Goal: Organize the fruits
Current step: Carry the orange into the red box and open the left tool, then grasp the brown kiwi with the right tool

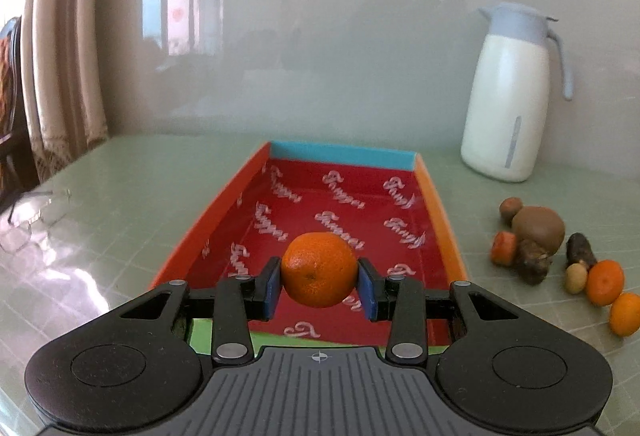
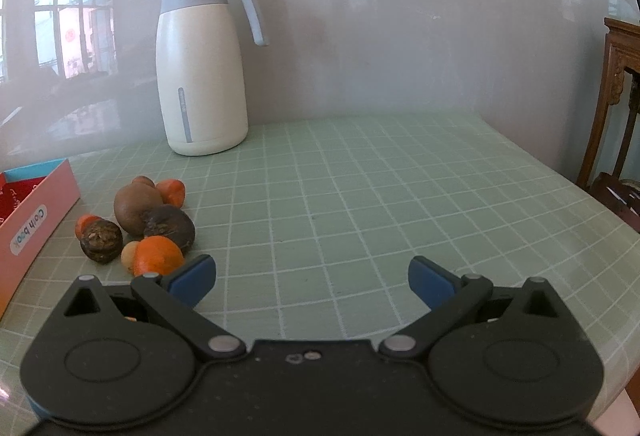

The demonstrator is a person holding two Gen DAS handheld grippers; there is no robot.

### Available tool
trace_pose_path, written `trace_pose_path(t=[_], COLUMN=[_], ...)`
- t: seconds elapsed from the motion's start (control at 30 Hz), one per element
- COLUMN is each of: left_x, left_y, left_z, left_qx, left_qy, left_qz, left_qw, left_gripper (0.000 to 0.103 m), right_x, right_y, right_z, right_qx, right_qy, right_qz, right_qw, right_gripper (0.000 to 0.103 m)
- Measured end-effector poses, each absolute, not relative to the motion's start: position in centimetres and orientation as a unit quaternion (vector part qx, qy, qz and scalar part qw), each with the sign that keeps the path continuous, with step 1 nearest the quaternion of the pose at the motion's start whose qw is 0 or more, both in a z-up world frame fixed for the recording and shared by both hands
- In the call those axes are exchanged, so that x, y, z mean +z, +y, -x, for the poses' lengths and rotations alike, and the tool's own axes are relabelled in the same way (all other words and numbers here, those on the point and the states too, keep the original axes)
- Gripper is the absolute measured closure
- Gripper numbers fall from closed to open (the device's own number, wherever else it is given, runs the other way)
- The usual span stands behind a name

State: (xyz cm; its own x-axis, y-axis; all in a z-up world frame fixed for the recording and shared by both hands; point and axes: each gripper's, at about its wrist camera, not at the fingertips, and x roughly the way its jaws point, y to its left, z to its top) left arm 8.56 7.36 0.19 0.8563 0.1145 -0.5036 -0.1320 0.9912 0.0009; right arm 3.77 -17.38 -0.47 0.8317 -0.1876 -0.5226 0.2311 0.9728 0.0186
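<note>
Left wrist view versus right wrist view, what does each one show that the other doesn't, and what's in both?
Only the left wrist view shows the left gripper clamping a mandarin above the red tray, plus eyeglasses on the table. Only the right wrist view shows the right gripper open and empty, and wooden furniture. Both show the white jug, the fruit pile and the green grid table.

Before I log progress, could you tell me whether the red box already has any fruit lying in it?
Empty, as far as visible: the red box floor is bare, and the mandarin is clamped in the left tool.
</note>
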Motion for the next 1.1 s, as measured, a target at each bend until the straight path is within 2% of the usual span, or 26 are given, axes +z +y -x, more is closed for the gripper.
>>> trace_pose_path(t=[0.07,0.1,0.13,0.2,0.27,0.33,0.4,0.77,0.87,1.0,1.1], left_x=[0.0,0.0,0.0,0.1,0.4,0.8,1.2,2.0,1.9,1.7,1.6], left_y=[7.6,7.7,7.7,7.4,7.2,7.2,7.2,9.0,9.8,10.5,10.9], left_z=[-8.7,-8.6,-8.4,-7.9,-7.6,-7.1,-6.4,-5.1,-5.0,-5.0,-5.1], left_qx=[0.068,0.070,0.071,0.078,0.079,0.080,0.090,0.116,0.124,0.131,0.134], left_qy=[0.260,0.258,0.256,0.242,0.231,0.220,0.205,0.200,0.200,0.205,0.204], left_qz=[0.024,0.026,0.026,0.021,0.018,0.021,0.018,0.019,0.021,0.023,0.019], left_qw=[0.963,0.963,0.964,0.967,0.970,0.972,0.974,0.973,0.972,0.970,0.970], left_gripper=[0.063,0.057,0.043,0.026,0.021,0.006,0.001,0.000,0.000,0.000,0.000], right_x=[-0.4,-0.4,-0.4,-0.4,-0.1,0.1,0.3,0.9,1.4,1.9,2.1], right_y=[-17.4,-17.4,-17.4,-17.3,-17.3,-17.2,-17.2,-15.1,-14.1,-12.7,-11.4], right_z=[-3.8,-3.8,-3.8,-3.7,-3.5,-3.3,-3.1,-4.4,-5.7,-8.0,-10.1], right_qx=[-0.108,-0.108,-0.107,-0.104,-0.098,-0.091,-0.084,-0.037,-0.028,-0.005,0.011], right_qy=[0.268,0.267,0.266,0.261,0.253,0.246,0.239,0.233,0.233,0.237,0.246], right_qz=[-0.042,-0.043,-0.044,-0.048,-0.050,-0.052,-0.056,-0.039,-0.015,-0.014,-0.013], right_qw=[0.957,0.957,0.957,0.959,0.961,0.964,0.966,0.971,0.972,0.971,0.969], right_gripper=[0.000,0.000,0.000,0.000,0.000,0.000,0.001,0.004,0.011,0.015,0.023])
